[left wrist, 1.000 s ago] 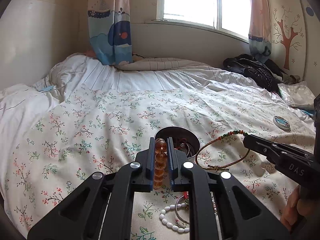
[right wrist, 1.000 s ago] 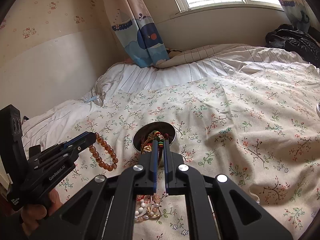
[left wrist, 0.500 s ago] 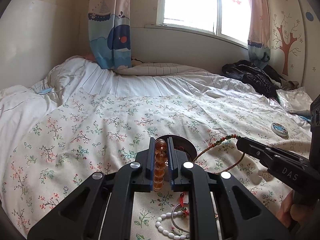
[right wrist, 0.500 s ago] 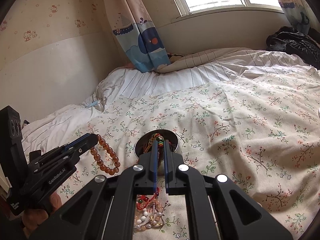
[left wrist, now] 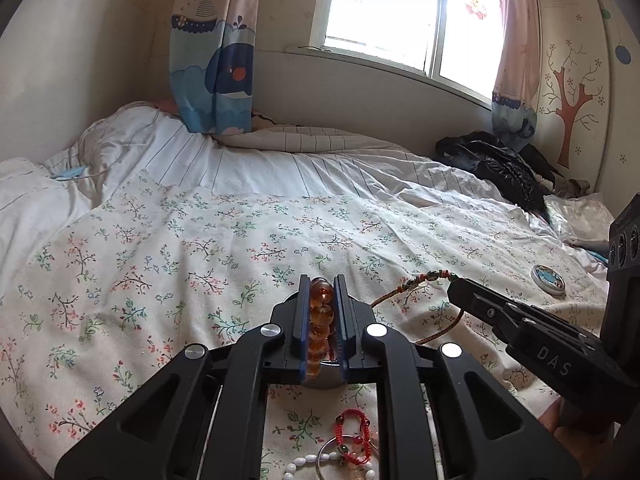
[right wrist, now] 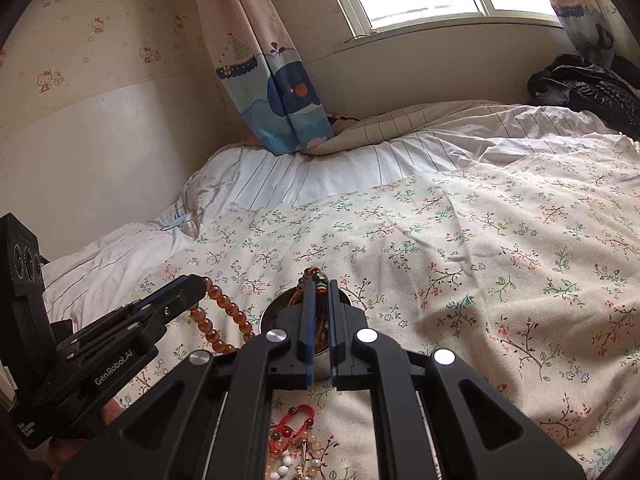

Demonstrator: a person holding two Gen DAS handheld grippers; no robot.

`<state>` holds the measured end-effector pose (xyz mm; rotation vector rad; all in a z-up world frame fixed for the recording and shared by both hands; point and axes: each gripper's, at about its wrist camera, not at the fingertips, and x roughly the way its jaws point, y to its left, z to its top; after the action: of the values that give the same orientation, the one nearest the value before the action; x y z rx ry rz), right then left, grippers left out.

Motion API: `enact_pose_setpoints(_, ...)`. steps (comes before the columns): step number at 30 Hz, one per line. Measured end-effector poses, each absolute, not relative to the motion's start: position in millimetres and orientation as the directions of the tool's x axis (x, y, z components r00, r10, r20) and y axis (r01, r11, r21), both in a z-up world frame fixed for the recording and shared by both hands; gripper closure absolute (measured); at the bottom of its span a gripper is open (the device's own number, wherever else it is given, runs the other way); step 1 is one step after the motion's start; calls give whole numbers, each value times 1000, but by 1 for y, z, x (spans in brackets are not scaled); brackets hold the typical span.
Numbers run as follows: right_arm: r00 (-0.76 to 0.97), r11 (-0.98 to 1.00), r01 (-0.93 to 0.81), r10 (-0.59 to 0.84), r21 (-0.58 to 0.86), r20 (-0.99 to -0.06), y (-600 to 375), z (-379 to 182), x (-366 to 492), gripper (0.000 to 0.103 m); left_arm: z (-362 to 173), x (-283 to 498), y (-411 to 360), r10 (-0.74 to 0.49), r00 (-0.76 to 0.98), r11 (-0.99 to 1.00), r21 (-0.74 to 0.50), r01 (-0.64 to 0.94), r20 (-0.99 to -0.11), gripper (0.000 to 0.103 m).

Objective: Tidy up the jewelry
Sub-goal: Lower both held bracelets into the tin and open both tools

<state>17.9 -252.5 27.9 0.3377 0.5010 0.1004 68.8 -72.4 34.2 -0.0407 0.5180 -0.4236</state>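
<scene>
1. Left claw (left wrist: 323, 292): mine, pressed onto the amber bead bracelet (left wrist: 320, 320). The beads stand in a column between the fingers; in the right wrist view the rest of the strand (right wrist: 218, 320) hangs in a loop off the tip, above the floral bedspread (left wrist: 180, 248).
2. Metal bowl (right wrist: 269, 316): round, sits on the bedspread just ahead of both claws, mostly hidden behind their fingers. Something dark lies inside; I cannot make out what.
3. Loose pile (right wrist: 294, 440): lies on the bedspread under the claws, nearer me than the bowl. A red corded bracelet (left wrist: 354, 436), a white bead string (left wrist: 316, 462), a thin metal ring (left wrist: 344, 456) and pale pink beads (right wrist: 308, 440), tangled and touching.
4. Right claw (right wrist: 319, 292): mine, pinching the brown cord bracelet (left wrist: 416, 300). Its green, red and yellow beads (right wrist: 319, 280) sit at the fingertips; in the left wrist view the cord arcs out leftward from the tip and curves back underneath.
5. Small round tin (left wrist: 547, 278): blue picture lid, on the bedspread well to the right, apart from the rest.
6. Black jacket (left wrist: 496, 164): heaped at the far right, by the wall.
</scene>
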Motion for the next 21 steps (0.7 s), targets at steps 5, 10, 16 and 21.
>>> enact_pose_setpoints(5, 876, 932, 4, 172, 362, -451, -261, 26, 27, 96, 30, 82, -85, -423, 766, 903, -160, 398, -483, 92)
enact_pose_setpoints(10, 867, 932, 15, 168, 362, -469, -262, 21, 40, 96, 19, 103, -96, -427, 731, 901, -186, 392, -532, 92)
enact_pose_setpoints(16, 841, 931, 2, 197, 366, -504, -254, 9, 62, 96, 5, 126, -83, -363, 720, 932, -216, 293, -591, 79)
enact_pose_setpoints(21, 806, 920, -38, 259, 391, -532, -241, -3, 77, 96, 9, 131, -52, -305, 763, 946, -273, 174, -570, 64)
